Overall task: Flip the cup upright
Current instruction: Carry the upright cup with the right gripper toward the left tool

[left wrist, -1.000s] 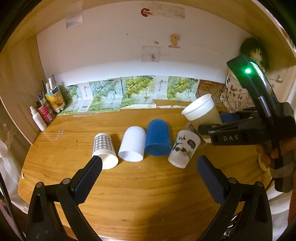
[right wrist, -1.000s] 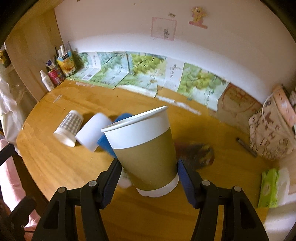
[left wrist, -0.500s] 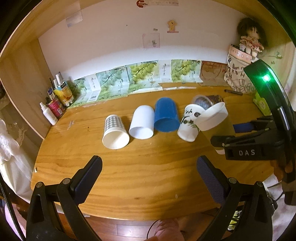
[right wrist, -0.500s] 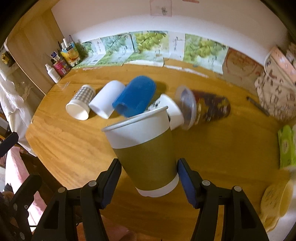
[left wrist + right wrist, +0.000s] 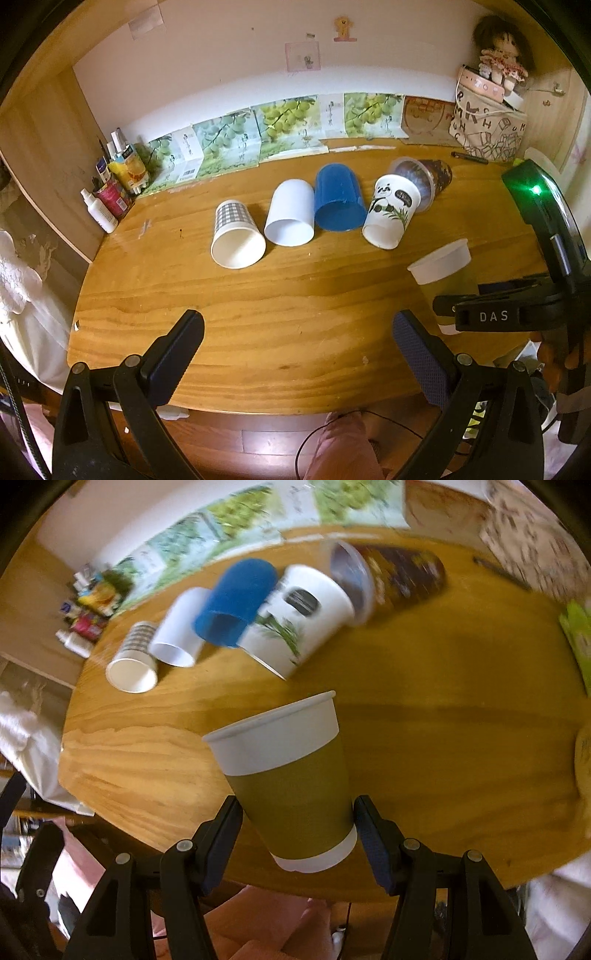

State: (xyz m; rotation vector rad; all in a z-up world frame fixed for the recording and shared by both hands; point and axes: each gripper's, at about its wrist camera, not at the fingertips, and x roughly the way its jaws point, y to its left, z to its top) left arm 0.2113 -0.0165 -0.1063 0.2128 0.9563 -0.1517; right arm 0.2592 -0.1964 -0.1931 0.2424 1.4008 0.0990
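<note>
My right gripper [image 5: 297,830] is shut on an olive-and-white paper cup [image 5: 288,775], mouth up and slightly tilted, held over the front right of the wooden table [image 5: 443,757]. The same cup [image 5: 445,275] shows at the right of the left wrist view, gripped by the right gripper [image 5: 480,314]. My left gripper [image 5: 295,347] is open and empty above the table's front edge. A row of cups lies on its side mid-table: checkered [image 5: 236,236], white [image 5: 290,218], blue [image 5: 338,203], panda [image 5: 391,216], and a dark lidded cup [image 5: 424,177].
Bottles and tubes [image 5: 110,184] stand at the back left corner. Grape-print cartons [image 5: 258,129] line the back wall. A patterned bag with a doll [image 5: 487,122] sits at the back right. A pen [image 5: 469,157] lies near it. The table's front edge [image 5: 258,402] is close below me.
The right gripper carried the olive cup back and down toward the table's front right, away from the cup row. The left gripper pulled back and rose; it stays open.
</note>
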